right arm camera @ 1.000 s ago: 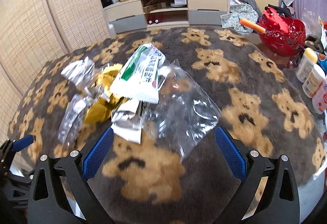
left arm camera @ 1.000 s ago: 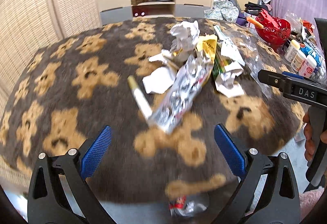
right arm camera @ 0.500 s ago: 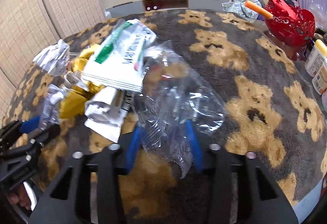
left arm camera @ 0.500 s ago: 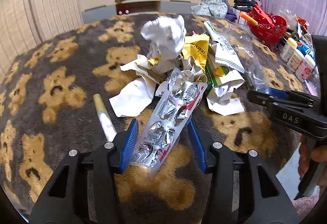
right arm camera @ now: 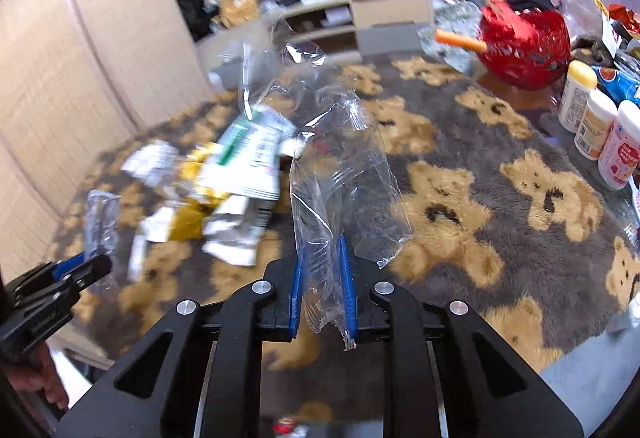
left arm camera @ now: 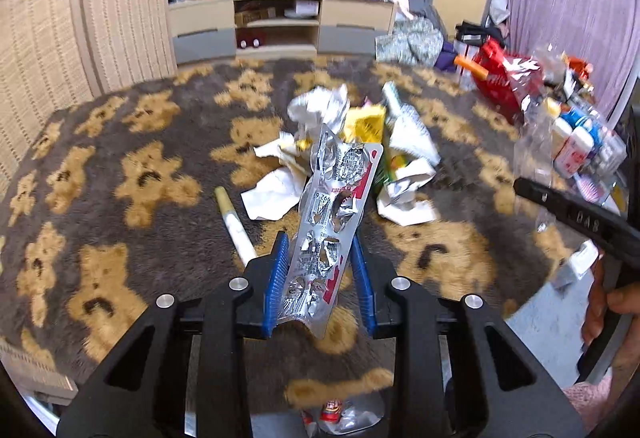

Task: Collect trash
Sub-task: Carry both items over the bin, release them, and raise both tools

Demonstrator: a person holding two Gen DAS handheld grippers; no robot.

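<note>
A pile of trash [left arm camera: 360, 126] lies on a table covered by a bear-patterned blanket [left arm camera: 120, 198]: crumpled white paper, a yellow wrapper and a green-and-white packet [right arm camera: 248, 154]. My left gripper [left arm camera: 320, 274] is closing, its blue pads pressing the lower end of a silver blister pack [left arm camera: 340, 190]. The pack stands tilted up off the blanket. My right gripper [right arm camera: 322, 278] is closing too, its pads pinching a clear plastic bag [right arm camera: 344, 166] that hangs up and away from the pile.
A cream stick [left arm camera: 236, 226] lies left of the blister pack. A red basket [right arm camera: 524, 38] and several bottles [right arm camera: 596, 130] stand at the table's right edge. A wrapper [left arm camera: 340, 414] lies on the floor below the near edge. A hand [left arm camera: 616, 302] is at far right.
Both grippers went from wide open to closed on trash: the left on the blister pack, the right on the clear bag. Both pieces now stand lifted off the blanket.
</note>
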